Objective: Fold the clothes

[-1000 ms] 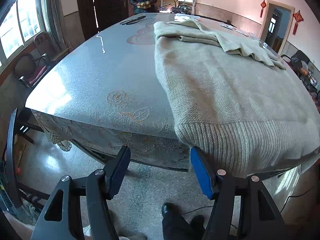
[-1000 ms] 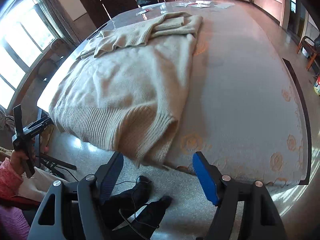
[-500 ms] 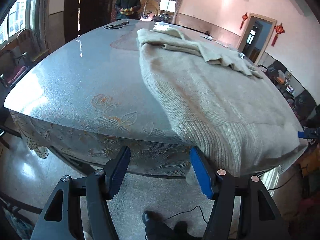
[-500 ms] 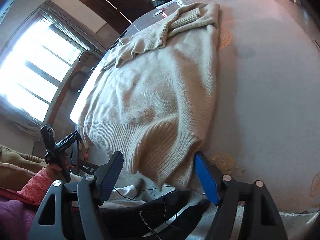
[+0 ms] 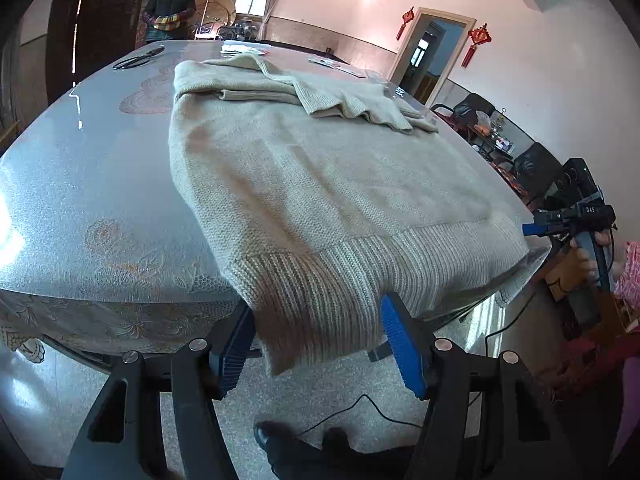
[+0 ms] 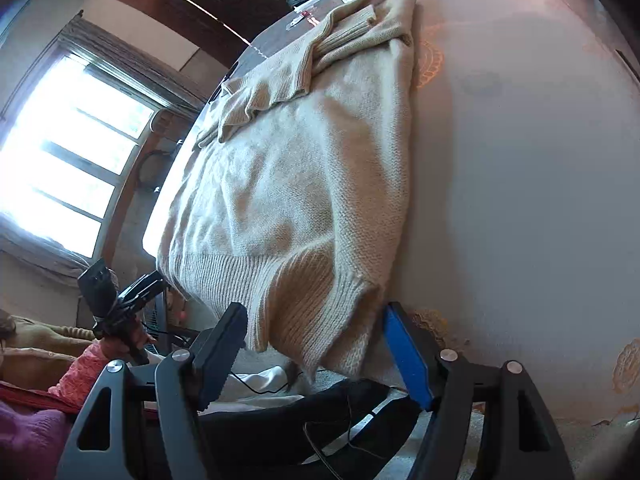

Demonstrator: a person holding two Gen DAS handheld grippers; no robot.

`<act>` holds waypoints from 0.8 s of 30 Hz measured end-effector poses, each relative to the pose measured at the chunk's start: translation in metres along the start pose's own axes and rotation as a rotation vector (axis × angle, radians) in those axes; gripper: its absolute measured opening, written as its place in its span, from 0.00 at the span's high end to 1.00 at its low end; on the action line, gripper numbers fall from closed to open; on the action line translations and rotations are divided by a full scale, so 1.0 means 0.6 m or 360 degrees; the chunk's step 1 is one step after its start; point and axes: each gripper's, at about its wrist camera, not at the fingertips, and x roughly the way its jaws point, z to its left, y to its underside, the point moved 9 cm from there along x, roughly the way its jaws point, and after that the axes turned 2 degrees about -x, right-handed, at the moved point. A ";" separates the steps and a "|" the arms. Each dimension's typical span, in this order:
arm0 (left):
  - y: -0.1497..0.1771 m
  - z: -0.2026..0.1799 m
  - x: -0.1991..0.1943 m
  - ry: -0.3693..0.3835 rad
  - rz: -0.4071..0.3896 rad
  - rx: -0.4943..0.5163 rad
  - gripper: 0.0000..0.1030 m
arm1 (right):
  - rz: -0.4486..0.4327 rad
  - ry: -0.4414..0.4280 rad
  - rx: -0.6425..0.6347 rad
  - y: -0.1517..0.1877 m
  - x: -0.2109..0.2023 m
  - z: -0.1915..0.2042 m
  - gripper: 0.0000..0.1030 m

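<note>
Sweater (image 5: 320, 184) lay flat, sleeves already folded across its far end; both claws, left gripper (image 5: 316, 344) and right gripper (image 6: 316, 344), gaped wide around the near hem, gripping nothing; body fold remained.

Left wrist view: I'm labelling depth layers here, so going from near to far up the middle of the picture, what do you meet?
left gripper → ribbed hem of the beige sweater → folded sleeves → papers at the table's far edge → window
</note>
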 end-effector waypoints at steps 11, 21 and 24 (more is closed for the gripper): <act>-0.005 0.011 -0.005 0.0086 -0.0013 -0.0181 0.40 | 0.0141 0.0107 -0.0142 -0.009 0.060 0.038 0.87; 0.009 0.010 0.000 0.0216 0.0081 -0.0249 0.87 | 0.0133 -0.0139 0.0196 0.010 0.054 0.010 0.84; 0.008 0.002 0.012 0.0224 0.0114 -0.0238 0.87 | 0.0100 -0.0220 0.0226 0.012 0.053 0.008 0.78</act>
